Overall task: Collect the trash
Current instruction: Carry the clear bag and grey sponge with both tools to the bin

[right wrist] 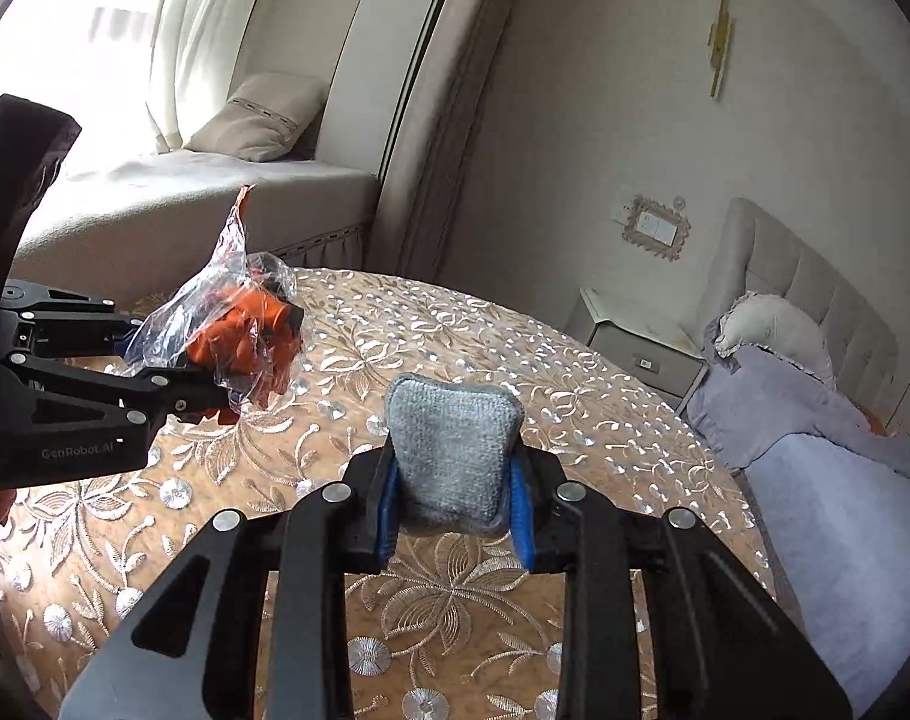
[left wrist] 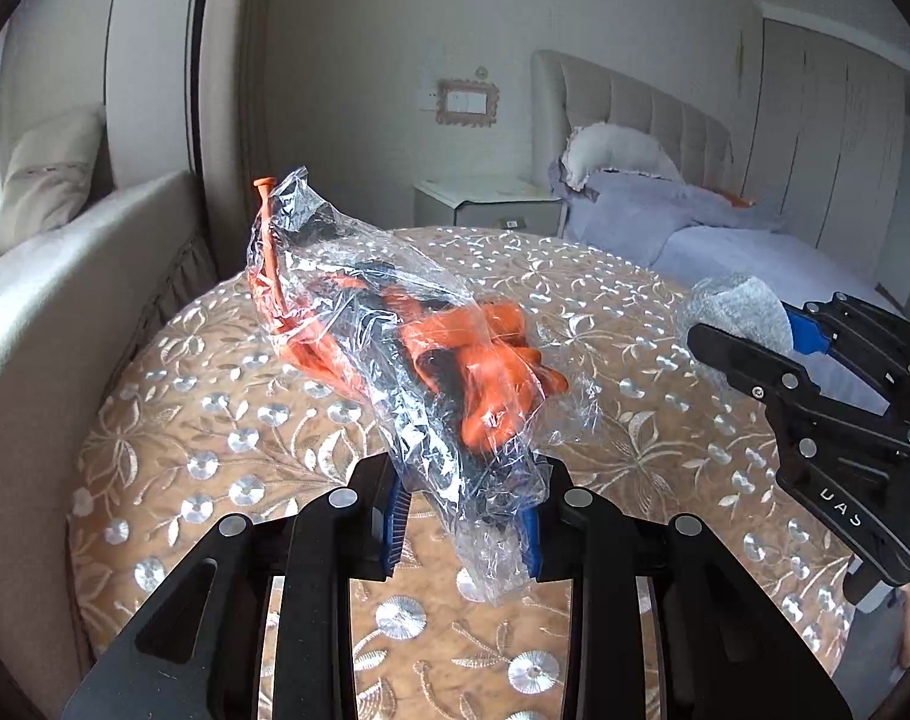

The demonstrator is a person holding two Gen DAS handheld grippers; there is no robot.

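- The round bench (right wrist: 575, 360), covered in a tan cloth embroidered with silver flowers, fills the lower part of both views; its far edge curves close to the beige window seat (right wrist: 215, 192) on one side and the bed with lavender bedding (left wrist: 725, 240) on the other, with a white nightstand (left wrist: 491, 204) beyond the far rim.
- Most of the bench top is bare cloth beneath both tools.
- The left hand-held gripper (left wrist: 464, 531) is clamped on the lower end of a crumpled clear plastic bag holding orange pieces (left wrist: 407, 336), which is lifted above the bench and leans up and away from the fingers.
- The right hand-held gripper (right wrist: 455, 516) is closed on a small grey knitted pad (right wrist: 452, 450), held upright above the bench middle, well apart from the bag.
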